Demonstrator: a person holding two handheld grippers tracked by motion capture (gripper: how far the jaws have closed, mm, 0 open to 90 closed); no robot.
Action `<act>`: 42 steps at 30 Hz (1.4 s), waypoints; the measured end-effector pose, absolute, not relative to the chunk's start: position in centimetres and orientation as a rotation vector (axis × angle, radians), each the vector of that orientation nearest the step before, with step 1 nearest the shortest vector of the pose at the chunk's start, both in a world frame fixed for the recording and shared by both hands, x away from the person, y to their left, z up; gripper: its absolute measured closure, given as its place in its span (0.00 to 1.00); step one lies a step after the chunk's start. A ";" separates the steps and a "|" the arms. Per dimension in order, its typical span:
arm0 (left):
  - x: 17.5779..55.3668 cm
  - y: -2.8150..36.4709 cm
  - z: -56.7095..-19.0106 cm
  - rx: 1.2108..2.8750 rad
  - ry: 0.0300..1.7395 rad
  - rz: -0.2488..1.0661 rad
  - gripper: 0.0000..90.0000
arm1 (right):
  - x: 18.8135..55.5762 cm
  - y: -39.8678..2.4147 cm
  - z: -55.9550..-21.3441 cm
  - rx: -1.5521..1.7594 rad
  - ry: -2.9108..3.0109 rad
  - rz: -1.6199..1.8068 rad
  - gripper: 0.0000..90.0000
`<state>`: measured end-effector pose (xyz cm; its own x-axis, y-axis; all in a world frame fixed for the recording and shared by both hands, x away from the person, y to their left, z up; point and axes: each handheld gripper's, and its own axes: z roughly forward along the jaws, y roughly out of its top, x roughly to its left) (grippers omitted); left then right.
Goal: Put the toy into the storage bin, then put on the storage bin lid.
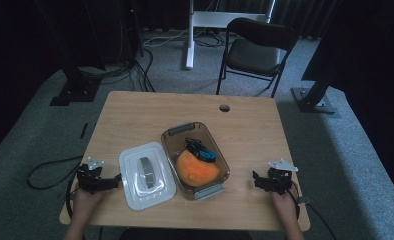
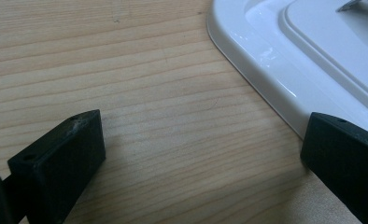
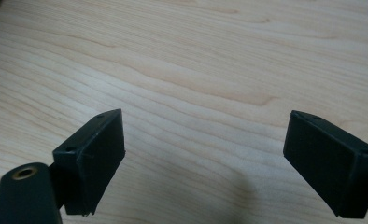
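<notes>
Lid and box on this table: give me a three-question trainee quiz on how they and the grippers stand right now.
1. True or false: the white lid is on the clear box.
2. Which gripper is nearest the lid? A) left gripper B) right gripper
3. Fill in: the large soft item inside the box is coloured ____.

Key
1. False: the lid lies flat on the table, beside the box.
2. A: in the left gripper view its jaws stand wide apart at the lid's rim.
3. Orange: the orange item lies beside a small blue and black thing.
</notes>
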<state>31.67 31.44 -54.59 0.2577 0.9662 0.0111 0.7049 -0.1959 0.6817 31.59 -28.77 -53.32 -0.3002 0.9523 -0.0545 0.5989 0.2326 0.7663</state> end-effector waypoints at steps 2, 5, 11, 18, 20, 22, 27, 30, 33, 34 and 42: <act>31.6 31.4 -54.6 1.974 1.511 0.607 0.00 | 31.7 -28.8 -53.5 1.425 1.989 0.876 0.13; 31.6 31.5 -54.6 1.977 1.510 0.605 0.00 | 31.7 -28.9 -53.6 1.437 1.991 0.887 0.13; 31.5 31.7 -54.4 1.973 1.538 0.629 0.00 | 31.7 -29.0 -53.8 1.441 1.987 0.884 0.13; 31.1 32.0 -54.0 1.988 1.551 0.623 0.00 | 31.7 -29.0 -54.0 1.445 1.999 0.871 0.13; 30.7 32.4 -53.8 1.957 1.557 0.642 0.00 | 31.7 -29.0 -54.1 1.448 2.001 0.868 0.13; 30.3 32.7 -53.4 1.929 1.561 0.630 0.00 | 31.7 -29.0 -54.2 1.443 2.003 0.866 0.13; 29.4 32.5 -52.2 1.920 1.529 0.630 0.00 | 31.9 -29.0 -54.6 1.443 2.017 0.836 0.13; 28.9 31.8 -51.7 1.927 1.504 0.630 0.00 | 32.0 -28.9 -54.7 1.442 2.022 0.827 0.13; 28.5 31.1 -51.4 1.917 1.486 0.625 0.00 | 32.0 -28.9 -54.8 1.439 2.024 0.823 0.13; 28.3 31.0 -51.3 1.915 1.481 0.621 0.00 | 32.1 -29.0 -54.8 1.447 2.026 0.830 0.13; 28.5 29.1 -51.0 1.954 1.428 0.541 0.00 | 32.1 -29.2 -54.9 1.472 2.019 0.853 0.13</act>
